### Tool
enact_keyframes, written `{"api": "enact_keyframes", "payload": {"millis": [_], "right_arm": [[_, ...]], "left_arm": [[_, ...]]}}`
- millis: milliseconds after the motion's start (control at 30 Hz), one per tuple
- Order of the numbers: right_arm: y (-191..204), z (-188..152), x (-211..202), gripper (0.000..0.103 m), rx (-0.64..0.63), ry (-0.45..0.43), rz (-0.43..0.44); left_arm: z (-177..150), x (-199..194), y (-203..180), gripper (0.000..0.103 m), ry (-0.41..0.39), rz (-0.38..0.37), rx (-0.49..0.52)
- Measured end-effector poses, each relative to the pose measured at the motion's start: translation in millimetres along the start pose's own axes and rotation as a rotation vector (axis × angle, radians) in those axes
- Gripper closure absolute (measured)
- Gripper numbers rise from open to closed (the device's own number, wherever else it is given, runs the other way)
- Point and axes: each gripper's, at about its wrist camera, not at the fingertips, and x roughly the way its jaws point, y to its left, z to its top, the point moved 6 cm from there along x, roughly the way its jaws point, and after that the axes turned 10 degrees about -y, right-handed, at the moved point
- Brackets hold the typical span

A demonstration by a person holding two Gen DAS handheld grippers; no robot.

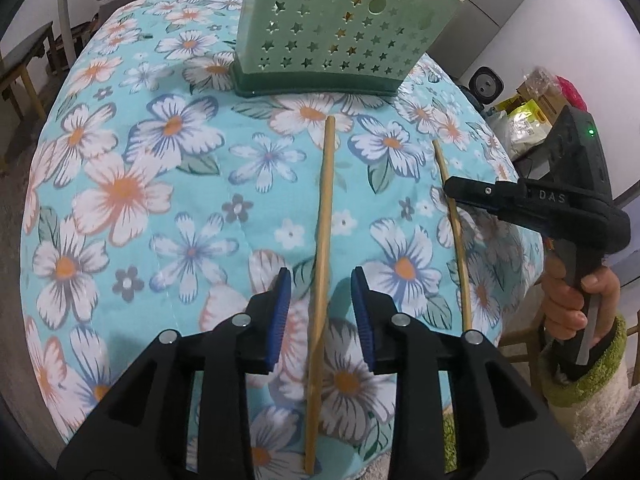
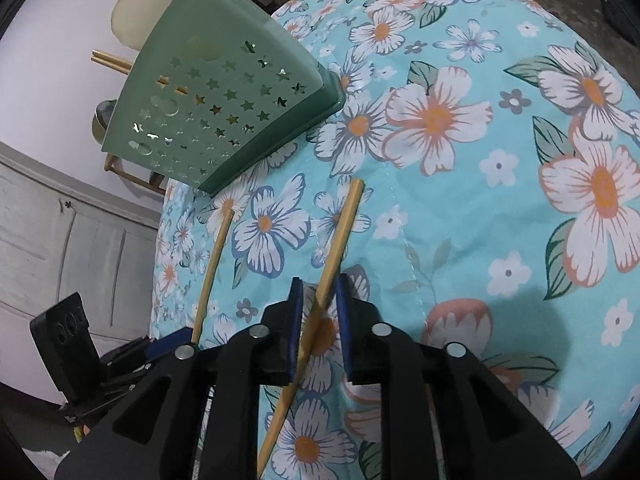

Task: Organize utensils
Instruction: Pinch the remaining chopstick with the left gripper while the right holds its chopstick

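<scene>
**Two chopsticks on the floral cloth, a gripper over each**

Nearest in the left wrist view, the left gripper (image 1: 321, 304) hangs over the table with its blue-padded jaws spread. A bamboo chopstick (image 1: 323, 240) lies lengthwise in the gap between them, flat on the cloth, and neither pad touches it. It runs from the bottom of the view up toward the holder.

In the right wrist view, the right gripper (image 2: 318, 320) stands over the second chopstick (image 2: 334, 248). Its jaws are narrowly parted, and the stick crosses the gap at a slant, passing close by the left pad; whether that pad presses on it cannot be told. This stick also lies on the cloth, its far end pointing at the holder. The left gripper's stick shows at the left side of this view.

From the left wrist camera the right gripper appears at the right edge, a hand (image 1: 576, 304) wrapped round its handle and its tip just above the second chopstick.

The flowered turquoise tablecloth (image 1: 120, 184) covers the whole table.

Farther on, past the far ends of both sticks and apart from them, stands the green utensil holder (image 1: 332, 40), its wall pierced with star-shaped holes, on a darker green base. Wooden sticks show through some of its holes (image 2: 172, 86).
</scene>
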Motion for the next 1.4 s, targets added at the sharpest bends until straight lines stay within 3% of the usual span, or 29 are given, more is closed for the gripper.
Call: {"api": "enact_keyframes", "payload": {"millis": [167, 633, 1033, 1400], "right_arm": [[3.8, 5.3, 6.8, 0.078, -0.011, -0.007, -0.01], [-6.4, 20.1, 14.4, 0.078, 0.006, -0.007, -0.005], [-12.6, 31.4, 15.1, 0.078, 0.002, -0.012, -0.012], [-1.4, 29.4, 19.3, 0.078, -0.092, -0.014, -0.089]], "left_arm": [[11.3, 10.6, -0.1, 0.07, -0.004, 0.009, 0.025], [45.8, 43.9, -8.9, 0.068, -0.009, 0.029, 0.084], [67.0, 66.0, -20.2, 0.069, -0.034, 0.104, 0.16], [68.4, 74.0, -27.3, 0.076, -0.038, 0.182, 0.219]]}}
